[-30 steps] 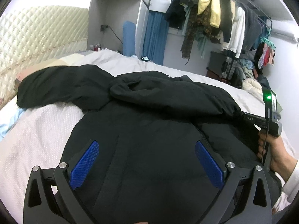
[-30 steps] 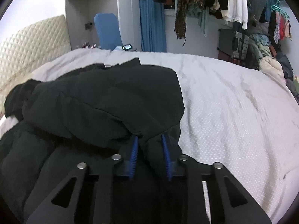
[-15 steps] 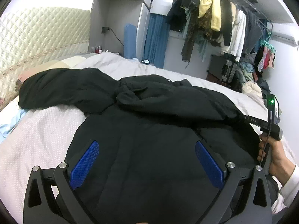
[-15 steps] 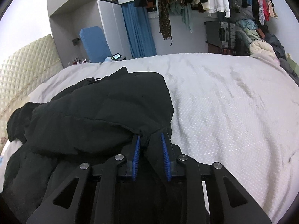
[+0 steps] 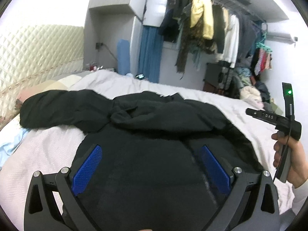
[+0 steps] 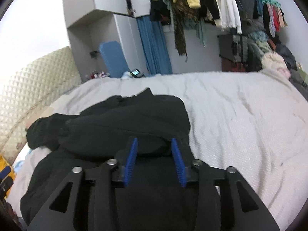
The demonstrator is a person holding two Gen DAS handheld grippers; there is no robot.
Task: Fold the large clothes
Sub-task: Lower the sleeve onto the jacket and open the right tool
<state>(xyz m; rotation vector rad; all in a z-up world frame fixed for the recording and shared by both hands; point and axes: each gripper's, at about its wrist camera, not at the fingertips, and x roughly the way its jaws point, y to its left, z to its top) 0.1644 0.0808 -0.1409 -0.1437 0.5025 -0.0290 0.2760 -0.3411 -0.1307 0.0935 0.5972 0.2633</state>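
A large black padded jacket lies spread on the white bed. One sleeve stretches out to the left; the other sleeve lies folded across the chest. My left gripper is open wide, hovering over the jacket's lower body, holding nothing. My right gripper is open above the jacket, its blue pads apart, with the folded sleeve lying in front of them. The right gripper also shows in the left wrist view, held by a hand at the jacket's right edge, clear of the cloth.
A quilted headboard stands at the left. A rail of hanging clothes and piled garments fill the far right. A phone lies at the bed's far edge. Bare white bedspread lies right of the jacket.
My right gripper opened and let go of the sleeve, then lifted back to the right off the jacket. The left gripper stayed open and rose a little.
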